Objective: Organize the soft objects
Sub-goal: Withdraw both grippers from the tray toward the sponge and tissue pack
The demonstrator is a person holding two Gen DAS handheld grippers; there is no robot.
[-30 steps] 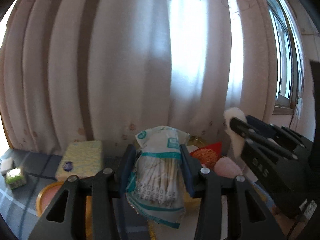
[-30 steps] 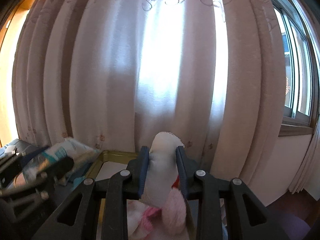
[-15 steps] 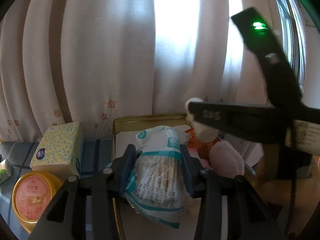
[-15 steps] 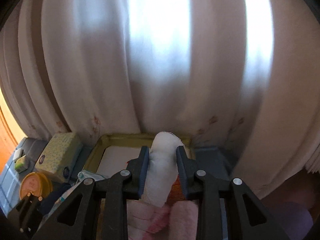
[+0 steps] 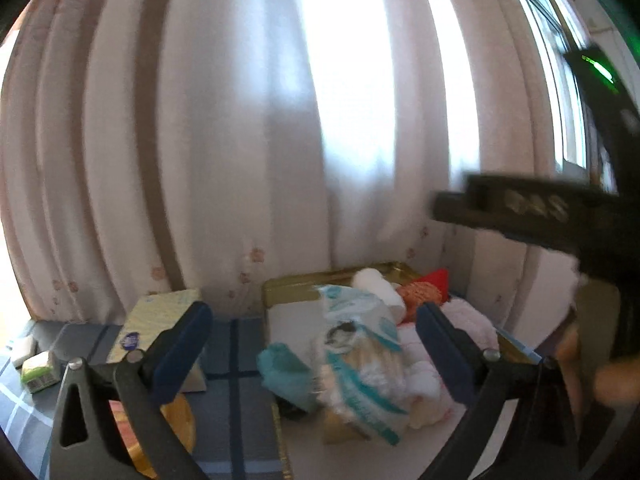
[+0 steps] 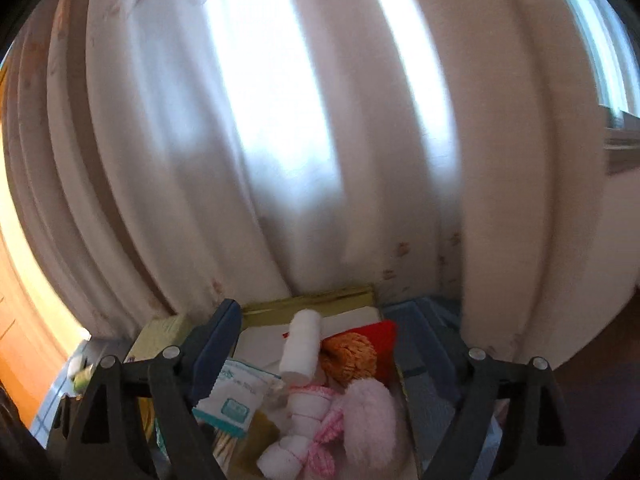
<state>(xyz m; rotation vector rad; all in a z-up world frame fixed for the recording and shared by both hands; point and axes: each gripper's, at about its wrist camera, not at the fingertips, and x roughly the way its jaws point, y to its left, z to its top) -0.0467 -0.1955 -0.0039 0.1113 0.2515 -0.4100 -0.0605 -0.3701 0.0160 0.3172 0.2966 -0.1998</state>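
Low in the left wrist view, the left claw (image 5: 312, 344) stands spread wide, gripping nothing. Between its fingers, at lower centre, a cotton swab packet (image 5: 360, 364) lies blurred inside the gold-rimmed tray (image 5: 304, 282), beside a teal cloth (image 5: 286, 372). Behind it sit a white gauze roll (image 5: 378, 288), an orange knit piece (image 5: 422, 294) and a pink fluffy piece (image 5: 470, 326). At lower left are a round yellow tub (image 5: 180, 424) and a yellow tissue box (image 5: 156, 322) on the blue checked table (image 5: 232, 360). The right claw (image 6: 332, 340), at the bottom of its own view, is likewise spread and empty above the same pile. A pale curtain (image 5: 240, 120) fills the upper frame.
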